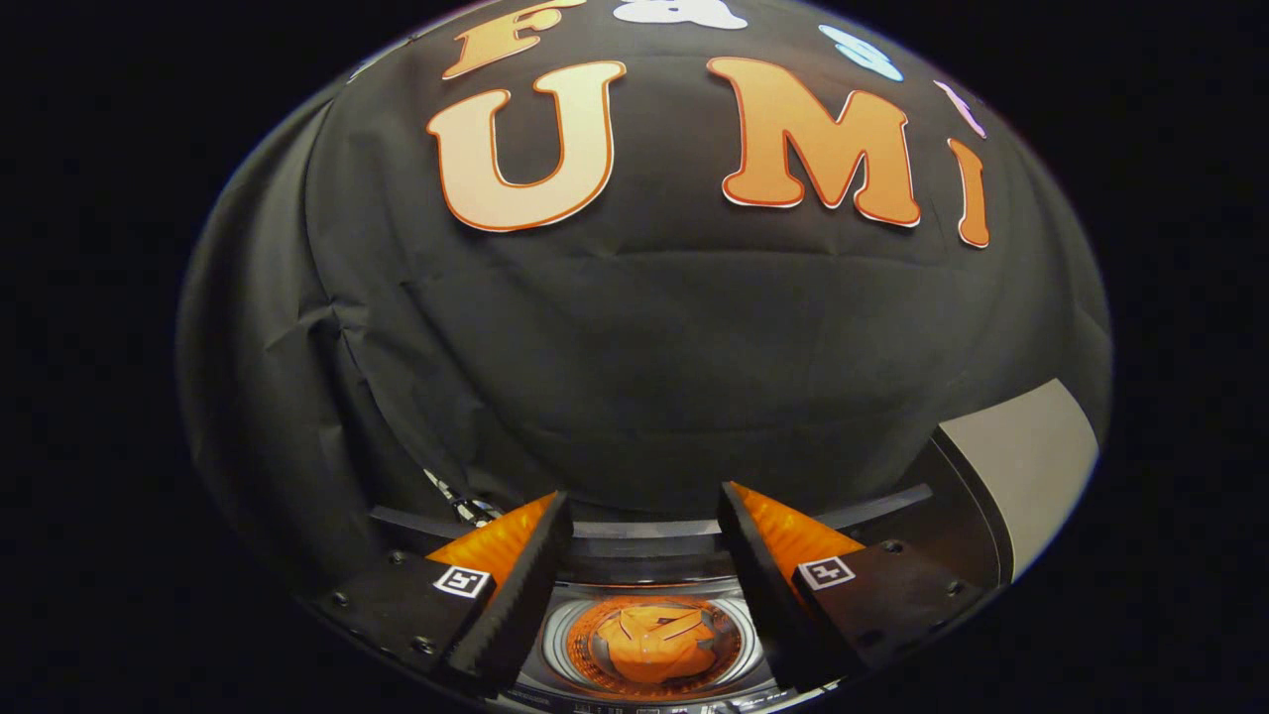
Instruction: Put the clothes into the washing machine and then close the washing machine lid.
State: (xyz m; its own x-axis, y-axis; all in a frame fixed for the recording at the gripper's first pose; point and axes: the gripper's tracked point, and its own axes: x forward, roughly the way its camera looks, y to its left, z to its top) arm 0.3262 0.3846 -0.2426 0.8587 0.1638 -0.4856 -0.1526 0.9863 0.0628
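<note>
Crumpled orange cloth garment (656,643) sits in round steel washer drum (575,635), low between spread empty hand-held gripper (644,526) fingers; lid unshut.

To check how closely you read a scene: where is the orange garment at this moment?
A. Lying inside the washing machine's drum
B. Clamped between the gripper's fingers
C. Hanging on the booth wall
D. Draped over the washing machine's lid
A: the orange garment lies in the round drum of the washing machine, seen beyond and below the open gripper, whose fingers stand apart and hold nothing.
</note>
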